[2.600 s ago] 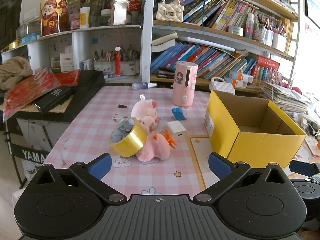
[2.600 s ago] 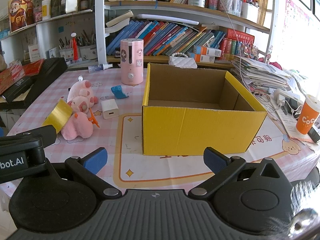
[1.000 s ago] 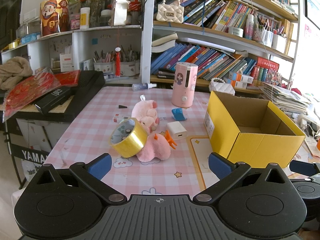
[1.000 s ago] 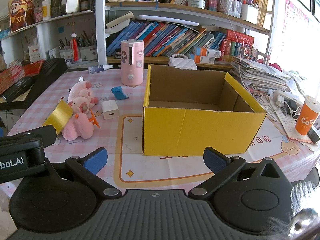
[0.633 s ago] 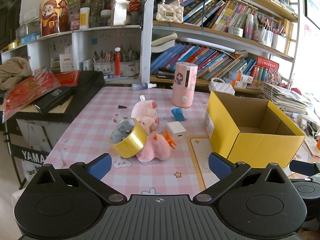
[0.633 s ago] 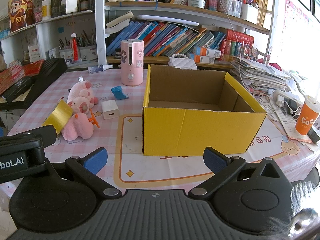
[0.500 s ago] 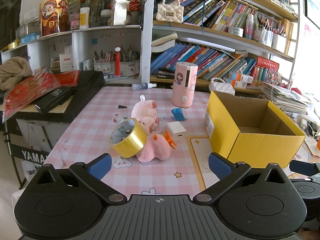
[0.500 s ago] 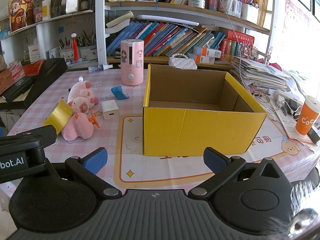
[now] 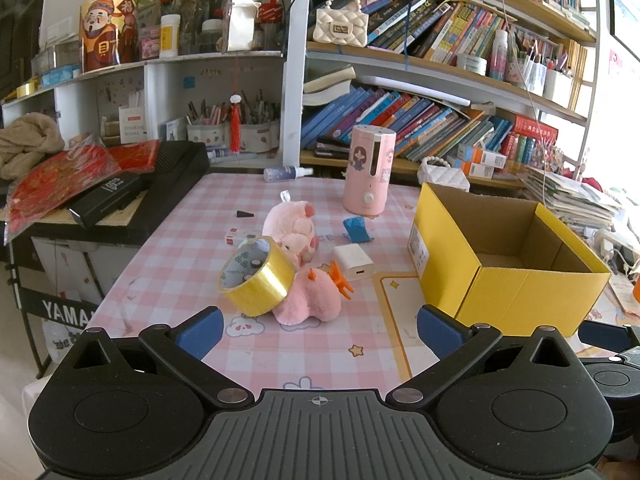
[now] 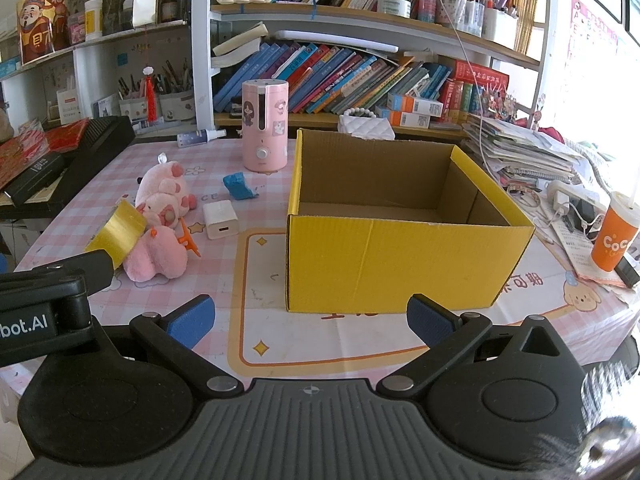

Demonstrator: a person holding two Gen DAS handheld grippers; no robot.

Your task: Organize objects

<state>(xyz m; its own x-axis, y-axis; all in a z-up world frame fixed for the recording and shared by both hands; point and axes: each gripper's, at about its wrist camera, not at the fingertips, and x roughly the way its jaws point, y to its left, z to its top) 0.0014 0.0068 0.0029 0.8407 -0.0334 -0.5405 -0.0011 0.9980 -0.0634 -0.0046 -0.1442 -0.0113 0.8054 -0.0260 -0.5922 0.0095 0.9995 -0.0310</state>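
An open yellow cardboard box (image 10: 400, 256) (image 9: 508, 292) stands empty on the pink checked table (image 9: 180, 248). To its left lie a pink plush pig (image 9: 294, 228) (image 10: 162, 198), a roll of yellow tape (image 9: 258, 276) (image 10: 116, 232) leaning on a second pink plush (image 9: 310, 300), a white charger (image 9: 354, 262) (image 10: 220, 218), a small orange clip (image 9: 340, 280) and a crumpled blue piece (image 9: 356, 230) (image 10: 238, 186). My left gripper (image 9: 318, 326) hangs open at the table's near edge, short of the tape. My right gripper (image 10: 310, 314) is open in front of the box, holding nothing.
A pink cylindrical humidifier (image 9: 368, 176) and a small spray bottle (image 9: 286, 173) stand at the back. A black keyboard case (image 9: 132, 200) borders the left. Papers, a power strip and an orange cup (image 10: 612, 236) crowd the right. Bookshelves rise behind.
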